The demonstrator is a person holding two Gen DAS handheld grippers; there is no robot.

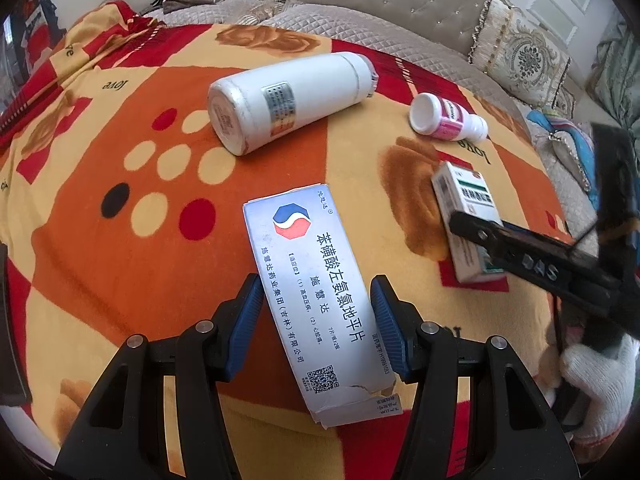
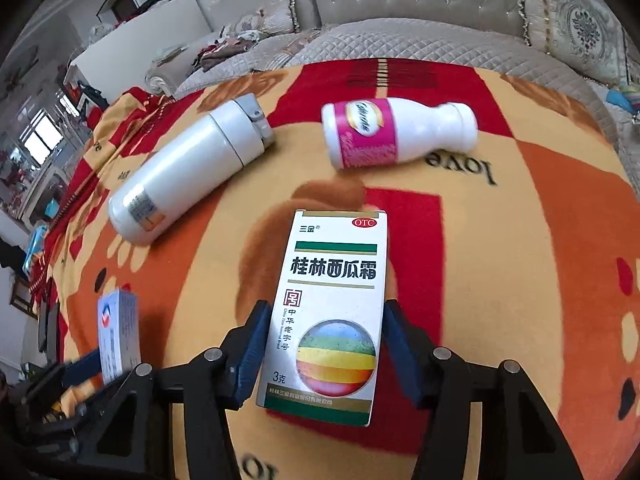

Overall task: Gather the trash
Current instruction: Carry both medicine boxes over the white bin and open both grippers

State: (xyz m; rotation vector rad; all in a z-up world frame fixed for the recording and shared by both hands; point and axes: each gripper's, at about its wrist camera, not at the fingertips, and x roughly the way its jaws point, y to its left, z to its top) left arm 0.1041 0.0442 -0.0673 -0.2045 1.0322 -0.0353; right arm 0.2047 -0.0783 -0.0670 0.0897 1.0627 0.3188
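Left tongs (image 1: 314, 320) clamp the blue-logo medicine box (image 1: 316, 300); right tongs (image 2: 324, 344) clamp the rainbow-sphere box (image 2: 332, 312) above the blanket (image 2: 520, 240).

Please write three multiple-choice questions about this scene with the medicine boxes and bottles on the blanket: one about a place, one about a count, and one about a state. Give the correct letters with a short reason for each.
1. Where is the box with the rainbow ball?
A. between the right claw fingers
B. on the sofa
C. under the white flask

2. How many bottles lie on the blanket?
A. none
B. two
C. four

3. How does the white flask stand?
A. upright
B. on its side
C. held in the left claw

Answers:
1 A, the blue pads flank it.
2 B, the flask and the pink-label bottle.
3 B, its base faces the left camera; the left claw surrounds the blue-logo box.
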